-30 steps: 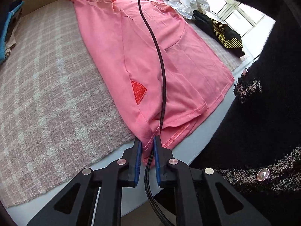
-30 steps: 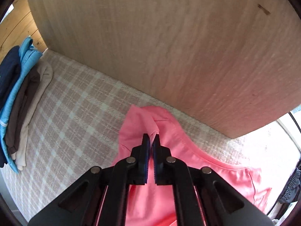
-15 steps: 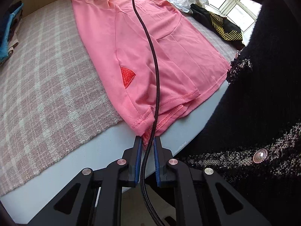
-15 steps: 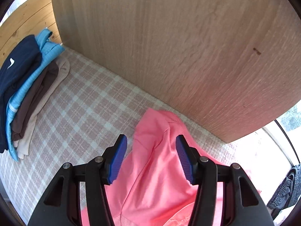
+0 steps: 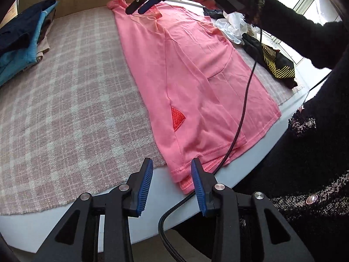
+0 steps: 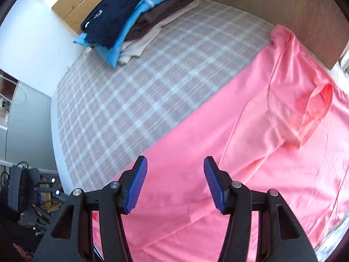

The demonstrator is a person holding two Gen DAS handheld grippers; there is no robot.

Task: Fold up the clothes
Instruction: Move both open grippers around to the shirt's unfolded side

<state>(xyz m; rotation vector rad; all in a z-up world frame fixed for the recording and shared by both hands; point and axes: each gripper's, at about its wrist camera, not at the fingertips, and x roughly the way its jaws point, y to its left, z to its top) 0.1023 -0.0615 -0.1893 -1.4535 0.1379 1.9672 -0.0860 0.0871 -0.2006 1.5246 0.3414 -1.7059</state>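
— So, where is the pink T-shirt (image 5: 196, 83) found?

— It is spread flat and lengthwise on the checked blanket (image 5: 72, 109), one side folded in over the middle, its hem at the near edge of the white table (image 5: 165, 187) and its collar by the wooden board (image 6: 283, 6).

— And the left gripper (image 5: 172, 183)?

— Its jaws have just been opening — they are parted now, the hem corner seen between the blue pads (image 5: 145, 185) but not pressed by them.

— The right gripper (image 6: 175, 184)?

— It is held above the shirt with its jaws well apart — nothing is gripped. A black cable (image 5: 244, 104) is draped across the fabric.

— Anything else laid out?

— A stack of folded clothes (image 6: 135, 19) is seen at the blanket's far corner; unfolded garments (image 5: 261, 50) are heaped beyond the shirt.
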